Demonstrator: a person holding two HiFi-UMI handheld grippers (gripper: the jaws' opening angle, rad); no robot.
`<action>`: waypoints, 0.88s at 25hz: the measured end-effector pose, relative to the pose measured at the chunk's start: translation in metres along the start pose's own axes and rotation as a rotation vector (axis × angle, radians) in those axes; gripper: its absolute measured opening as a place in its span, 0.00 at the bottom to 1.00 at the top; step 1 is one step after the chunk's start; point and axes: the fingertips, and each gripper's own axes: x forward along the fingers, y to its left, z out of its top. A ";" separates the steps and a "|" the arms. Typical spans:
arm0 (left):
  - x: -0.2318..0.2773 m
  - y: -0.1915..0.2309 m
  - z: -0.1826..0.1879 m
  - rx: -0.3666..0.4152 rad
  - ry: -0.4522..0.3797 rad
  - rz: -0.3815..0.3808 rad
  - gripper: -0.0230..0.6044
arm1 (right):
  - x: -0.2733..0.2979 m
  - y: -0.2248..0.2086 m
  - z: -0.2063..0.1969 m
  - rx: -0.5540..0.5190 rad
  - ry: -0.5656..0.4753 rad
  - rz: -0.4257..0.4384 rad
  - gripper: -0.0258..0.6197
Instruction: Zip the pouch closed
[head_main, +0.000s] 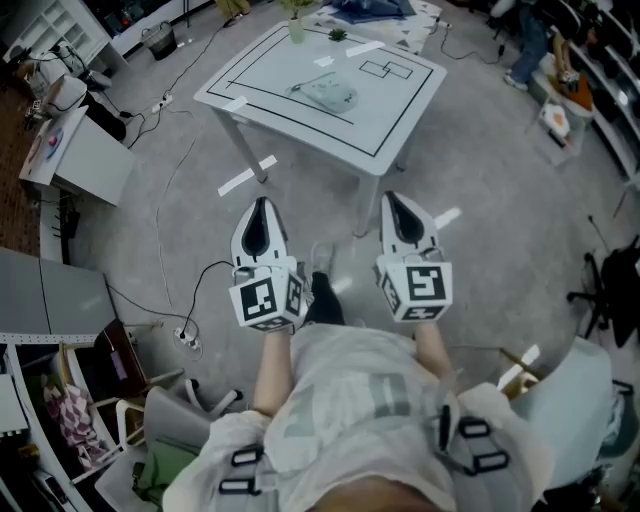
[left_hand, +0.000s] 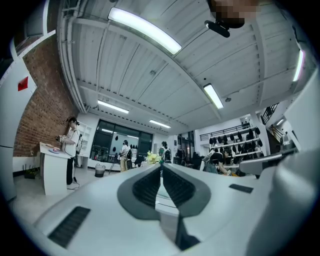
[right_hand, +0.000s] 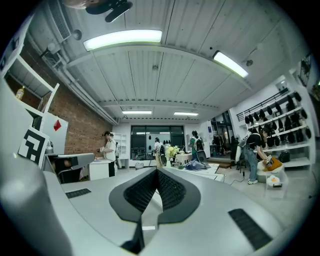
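Left tool (head_main: 262, 204) and right tool (head_main: 393, 198) both closed, jaws together with nothing between them. They are held level, side by side over the floor (head_main: 480, 250), short of the white surface (head_main: 400, 105). Pale green pouch (head_main: 326, 94) lies near the middle of the surface, well apart from both tools.

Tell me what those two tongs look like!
The left tongs and right tongs are white and pointed, with dark ribbed pads inside. Each carries a cube with black-and-white square markers. The person wears a pale top with dark buckles.
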 end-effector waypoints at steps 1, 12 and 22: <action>0.009 0.004 0.000 0.003 -0.006 -0.003 0.07 | 0.007 -0.002 0.003 -0.002 -0.013 -0.003 0.05; 0.149 0.039 -0.001 -0.027 -0.014 -0.063 0.07 | 0.122 -0.025 0.025 -0.025 -0.036 -0.036 0.05; 0.288 0.057 0.003 -0.056 -0.016 -0.184 0.07 | 0.246 -0.052 0.059 -0.017 -0.068 -0.119 0.05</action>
